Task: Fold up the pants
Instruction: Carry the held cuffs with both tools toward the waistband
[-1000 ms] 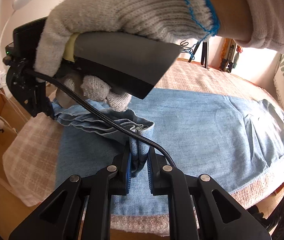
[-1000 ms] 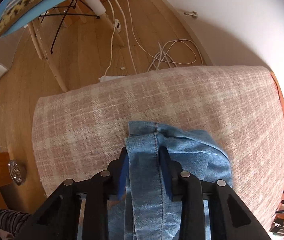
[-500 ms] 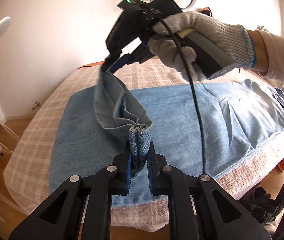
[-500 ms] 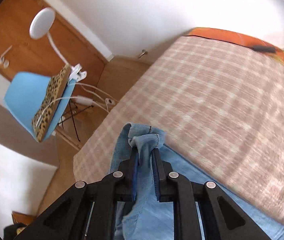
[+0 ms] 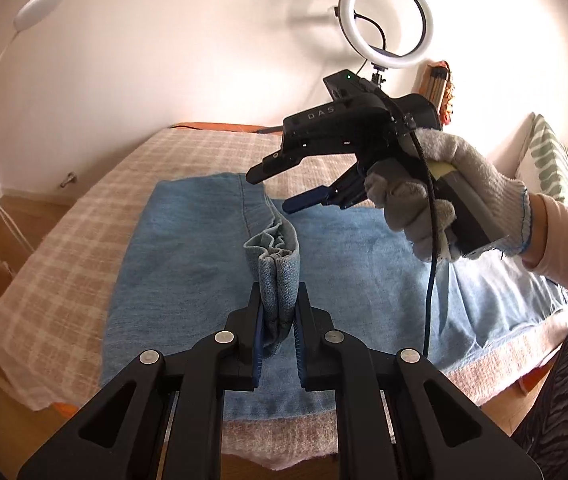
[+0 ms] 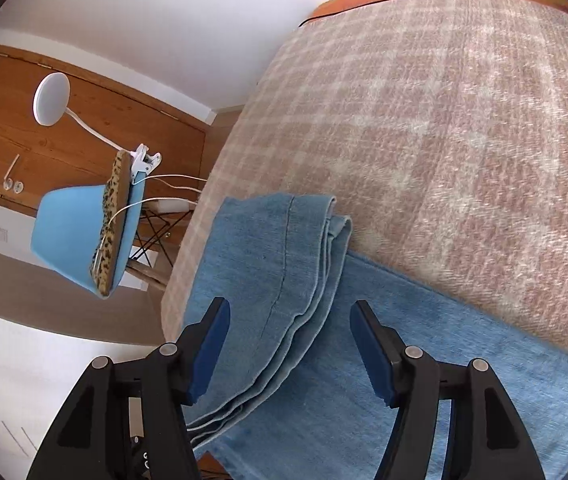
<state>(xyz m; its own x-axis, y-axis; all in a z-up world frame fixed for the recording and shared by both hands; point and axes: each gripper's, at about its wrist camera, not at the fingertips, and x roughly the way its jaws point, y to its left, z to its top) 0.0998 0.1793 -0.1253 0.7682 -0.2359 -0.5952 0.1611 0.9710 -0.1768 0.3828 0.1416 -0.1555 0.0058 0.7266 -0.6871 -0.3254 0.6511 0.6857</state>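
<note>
My left gripper (image 5: 278, 314) is clamped on a bunched hem (image 5: 276, 258) of the pants (image 5: 188, 264), low centre of the left view; I hold it raised so the cuff layers stay stacked while the rest of the leg lies on the blanket (image 5: 76, 240). My right gripper (image 6: 287, 346) stands wide open with nothing between its pads (image 6: 371, 354); in the left view it hangs in the upper right of the frame, above the fabric, apart from it, in my gloved right hand (image 5: 439, 200). The pants lie across the middle of both frames, a long blue band running from the left edge toward the lower right of the left view, where the waist end appears to sit. In the right view the folded-over cuff end lies bottom centre, its stacked edges fanned and not squared, a seam running up its middle. I judge the fold over the leg only partly set: one corner is laid, the other I hold. Edges: the near blanket border runs along the bottom of the left view, with the pants just inside it; the far side, upper centre, is bare blanket with ample room. Beyond the bed's left edge stand a chair (image 6: 80, 236) and lamp (image 6: 52, 98), well apart from the work. A ring light (image 5: 387, 20) sits against the wall at upper right.
</note>
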